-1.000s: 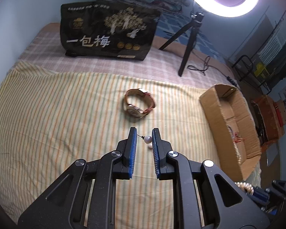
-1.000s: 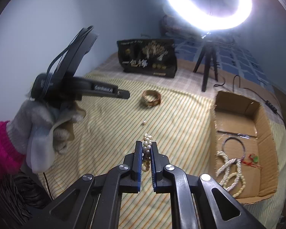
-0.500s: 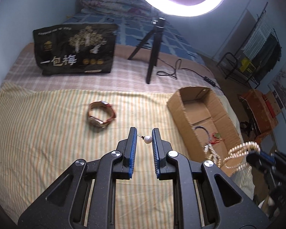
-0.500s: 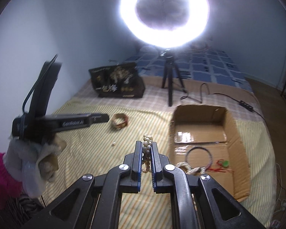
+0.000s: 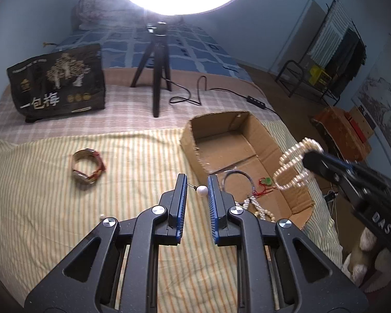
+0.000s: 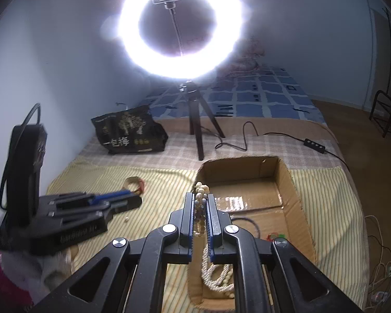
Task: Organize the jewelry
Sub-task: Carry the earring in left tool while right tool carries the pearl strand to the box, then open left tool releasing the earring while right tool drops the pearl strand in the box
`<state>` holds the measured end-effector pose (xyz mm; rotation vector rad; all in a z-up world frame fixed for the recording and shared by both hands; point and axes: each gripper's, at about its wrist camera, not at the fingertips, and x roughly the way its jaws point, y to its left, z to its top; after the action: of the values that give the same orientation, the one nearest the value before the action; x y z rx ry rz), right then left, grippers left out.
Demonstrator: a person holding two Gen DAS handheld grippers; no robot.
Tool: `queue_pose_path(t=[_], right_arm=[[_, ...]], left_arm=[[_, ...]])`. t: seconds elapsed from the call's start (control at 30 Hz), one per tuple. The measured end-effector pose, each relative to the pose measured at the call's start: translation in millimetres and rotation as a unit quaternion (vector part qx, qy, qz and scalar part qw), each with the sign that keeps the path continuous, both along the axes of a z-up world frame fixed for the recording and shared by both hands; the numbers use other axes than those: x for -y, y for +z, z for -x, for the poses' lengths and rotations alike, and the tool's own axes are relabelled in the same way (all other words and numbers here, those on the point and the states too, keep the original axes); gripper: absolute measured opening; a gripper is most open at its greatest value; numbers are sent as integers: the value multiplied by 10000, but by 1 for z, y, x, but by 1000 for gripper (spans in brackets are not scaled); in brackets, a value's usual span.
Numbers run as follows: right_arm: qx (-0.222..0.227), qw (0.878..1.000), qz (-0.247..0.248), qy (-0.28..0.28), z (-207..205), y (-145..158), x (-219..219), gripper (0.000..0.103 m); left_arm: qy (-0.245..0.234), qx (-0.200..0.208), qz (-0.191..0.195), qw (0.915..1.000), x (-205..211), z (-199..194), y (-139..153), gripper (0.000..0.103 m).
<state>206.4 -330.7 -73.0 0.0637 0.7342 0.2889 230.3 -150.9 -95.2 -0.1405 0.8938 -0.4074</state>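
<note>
Two pieces are in the air at once, and both have swung toward the cardboard box over the last second. The pearl earring, a white bead on a thin post, is pinched crosswise between the left gripper's fingers; a second ago it hung over the open striped sheet near the watch, and now it sits at the box's near-left corner, not yet over the inside. The bead bracelet is clenched in the right gripper, a loop draping below the fingers. From the left wrist view that same bracelet now hangs over the box's right side, where earlier it was well out over the sheet. So the carry is nearly done for the right hand: a release from here would likely drop the bracelet among the pieces already lying in the box, a pearl strand, a dark bangle and a red-corded green charm. The left needs a little more travel first.

Left on the bed's striped sheet are the watch and a second small earring, both well apart from the box, so the sorting is partway through. Behind stand the ring light's tripod and a black snack bag.
</note>
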Motion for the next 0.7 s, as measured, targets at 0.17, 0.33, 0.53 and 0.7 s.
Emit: queue_pose_path(t=[0.17,0.33,0.53,0.7], right_arm=[[-30,9999,64,-107,-20,-6,8,5],[-70,9997,110,-207,-38,-12,17,5],[-156,9992,114,-353,-57,-21,30,5],[-208,9988,155,-411,-71,-29,36,5]], left_arm=[[-92,-15,41,9999,17,-4,-2,14],[-179,6,10,9998,34,-8,-5,14],[-291,-25,-35,9996,52,-12,-13,14],[-349,-3,-100,9993,64,-15,-19,14]])
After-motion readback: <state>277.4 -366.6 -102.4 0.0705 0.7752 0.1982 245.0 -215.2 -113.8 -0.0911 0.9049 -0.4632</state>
